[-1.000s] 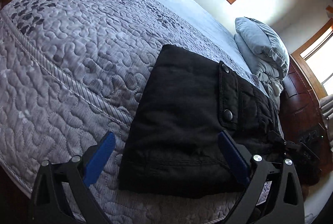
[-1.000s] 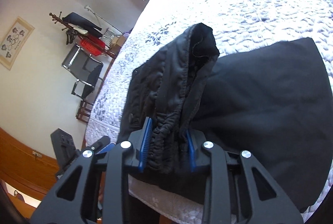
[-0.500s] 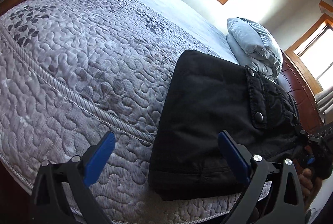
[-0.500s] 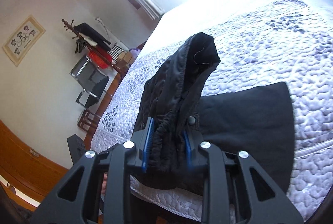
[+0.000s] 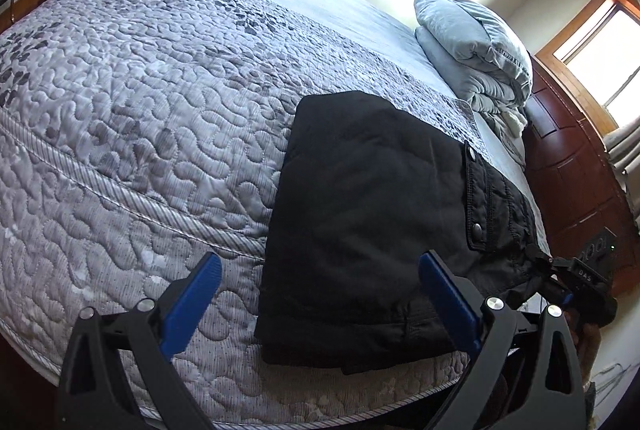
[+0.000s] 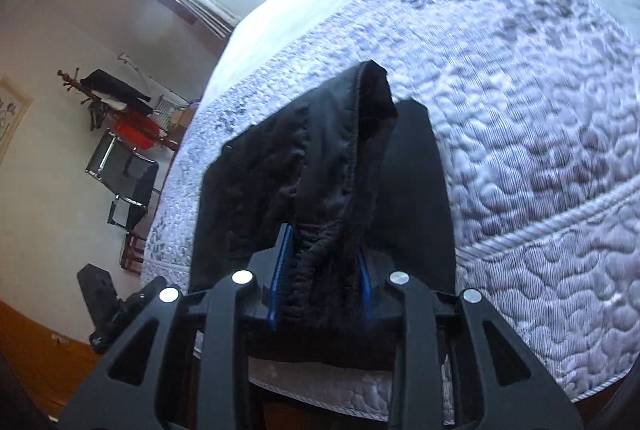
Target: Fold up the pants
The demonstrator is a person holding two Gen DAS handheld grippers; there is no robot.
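Black pants [image 5: 372, 214] lie folded on the near edge of a grey quilted bed [image 5: 140, 102]; a snap-buttoned pocket flap shows at their right. My left gripper [image 5: 320, 294] is open and empty, hovering over the near left part of the pants. My right gripper [image 6: 324, 270] is shut on the bunched elastic waistband of the pants [image 6: 332, 166] and holds that end lifted above the flat part. The right gripper also shows at the right edge of the left wrist view [image 5: 560, 270].
Folded light-blue bedding [image 5: 476, 42] is stacked near the head of the bed. A dark wooden headboard [image 5: 572, 166] stands at the right. A coat rack and a chair [image 6: 128, 166] stand by the far wall. The bed's front edge drops off just below the grippers.
The right gripper has carried the held waistband farther over the flat pants. The left gripper has shifted a little, staying open over the near edge.
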